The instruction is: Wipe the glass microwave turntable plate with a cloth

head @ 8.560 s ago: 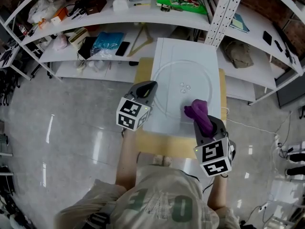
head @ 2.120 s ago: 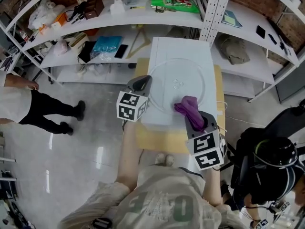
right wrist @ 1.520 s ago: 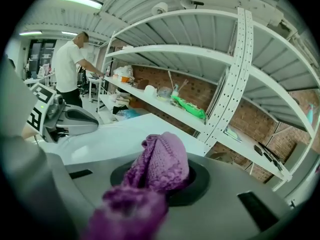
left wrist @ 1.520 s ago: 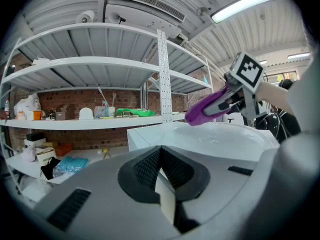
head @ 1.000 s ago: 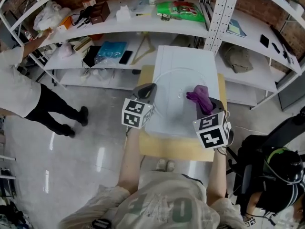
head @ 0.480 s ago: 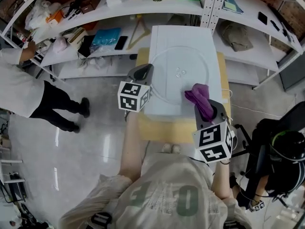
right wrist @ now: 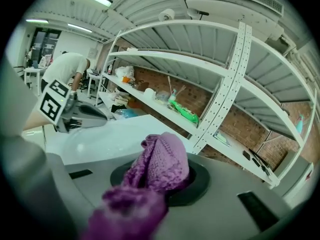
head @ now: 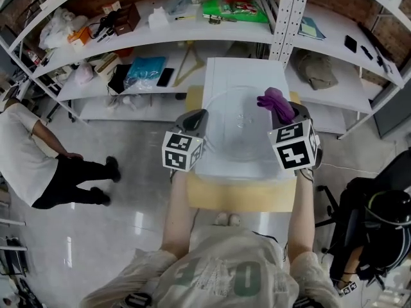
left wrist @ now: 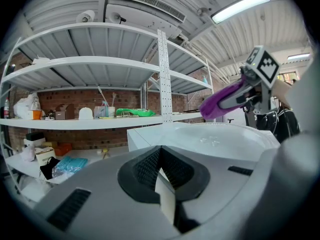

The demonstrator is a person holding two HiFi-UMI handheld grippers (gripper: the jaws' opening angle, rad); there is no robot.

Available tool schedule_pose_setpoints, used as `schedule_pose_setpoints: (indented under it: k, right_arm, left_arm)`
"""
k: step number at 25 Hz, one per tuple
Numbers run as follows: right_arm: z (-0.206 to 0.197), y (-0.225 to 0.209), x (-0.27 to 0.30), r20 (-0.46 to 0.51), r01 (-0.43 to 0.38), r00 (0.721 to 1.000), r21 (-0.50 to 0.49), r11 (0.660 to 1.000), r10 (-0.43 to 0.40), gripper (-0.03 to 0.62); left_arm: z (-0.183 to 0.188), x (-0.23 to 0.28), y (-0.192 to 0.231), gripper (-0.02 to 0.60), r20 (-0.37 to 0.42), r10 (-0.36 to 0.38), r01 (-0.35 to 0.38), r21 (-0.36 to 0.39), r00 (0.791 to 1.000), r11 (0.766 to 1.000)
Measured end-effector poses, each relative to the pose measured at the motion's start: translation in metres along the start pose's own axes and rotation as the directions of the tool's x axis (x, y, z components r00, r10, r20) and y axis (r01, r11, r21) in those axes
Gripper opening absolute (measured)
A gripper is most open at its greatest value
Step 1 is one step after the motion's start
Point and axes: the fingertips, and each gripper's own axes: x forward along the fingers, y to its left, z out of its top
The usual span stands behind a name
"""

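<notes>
Centrally, the plate [head: 239,126] nearly spans the top's [head: 239,71] width. The right gripper [head: 284,110], upper right, clamps the cloth [head: 273,98]. Only its own view shows the left gripper [head: 194,117] closed, empty.

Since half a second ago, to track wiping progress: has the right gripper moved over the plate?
Yes. The right gripper, holding the purple cloth, went from the near right part of the plate to its far right rim.
</notes>
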Motion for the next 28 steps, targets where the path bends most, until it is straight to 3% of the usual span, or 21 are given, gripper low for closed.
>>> schedule_pose_setpoints:
  k: [8, 19, 28]
  right_arm:
    - [-0.02, -0.003, 0.033, -0.083, -0.034, 0.996, -0.013, 0.999, 0.032, 0.051]
    - [-0.048, 0.039, -0.048, -0.068, -0.049, 0.997, -0.017, 0.999, 0.048, 0.051]
    - [-0.057, 0.047, -0.059, -0.049, -0.048, 0.998, 0.021, 0.999, 0.049, 0.051]
  left_arm:
    - [0.003, 0.0, 0.0, 0.002, -0.006, -0.001, 0.001, 0.003, 1.0, 1.0]
    - [0.01, 0.004, 0.002, 0.002, -0.001, 0.006, -0.006, 0.017, 1.0, 1.0]
    - [0.005, 0.002, -0.001, 0.002, -0.008, 0.009, -0.009, 0.02, 1.0, 1.0]
